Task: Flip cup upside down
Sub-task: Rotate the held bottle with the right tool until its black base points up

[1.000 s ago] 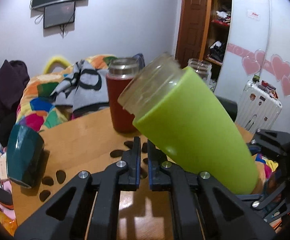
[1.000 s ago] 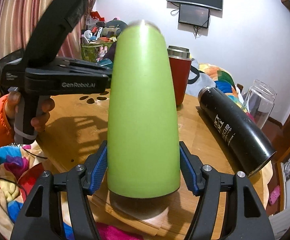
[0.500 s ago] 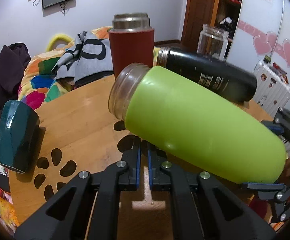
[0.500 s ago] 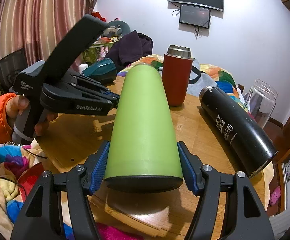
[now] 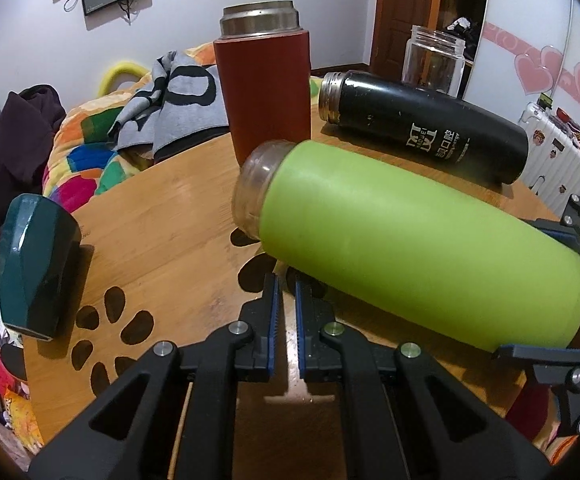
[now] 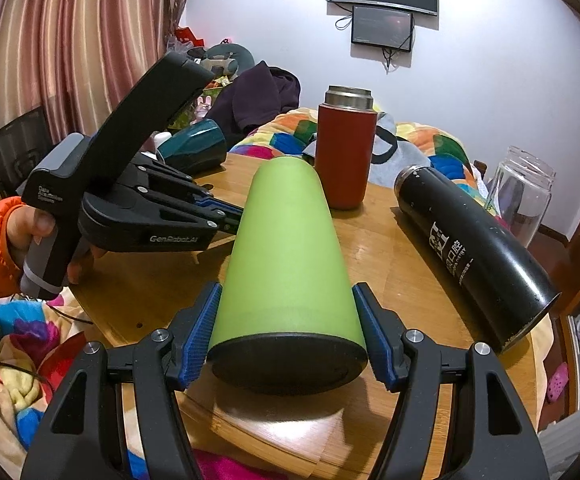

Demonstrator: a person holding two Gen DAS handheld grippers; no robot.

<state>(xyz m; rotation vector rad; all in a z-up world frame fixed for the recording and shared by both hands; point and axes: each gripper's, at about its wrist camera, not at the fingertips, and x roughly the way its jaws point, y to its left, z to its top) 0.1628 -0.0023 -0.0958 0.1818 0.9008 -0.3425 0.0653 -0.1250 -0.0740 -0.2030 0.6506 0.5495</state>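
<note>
A tall lime-green cup point(image 6: 286, 248) with a clear threaded mouth point(image 5: 256, 188) lies almost flat, mouth pointing away from the right wrist camera and tipped slightly down toward the wooden table point(image 5: 162, 236). My right gripper point(image 6: 286, 336) is shut on the green cup near its dark base. The cup also shows in the left wrist view point(image 5: 417, 240), crossing from centre to right. My left gripper point(image 5: 286, 296) is shut and empty, just beside and below the cup's middle; it also shows in the right wrist view point(image 6: 230, 216), held by a hand in an orange sleeve.
A red flask point(image 5: 266, 80) stands upright behind the cup. A black flask point(image 5: 425, 128) lies on its side at the right, with a clear glass jar point(image 5: 435, 60) behind it. A dark teal cup point(image 5: 34, 264) lies at the table's left edge. Bedding surrounds the table.
The right gripper has tipped the green cup from upright down to nearly horizontal, mouth swinging forward and downward. The left gripper stayed shut and dropped lower beside the cup.
</note>
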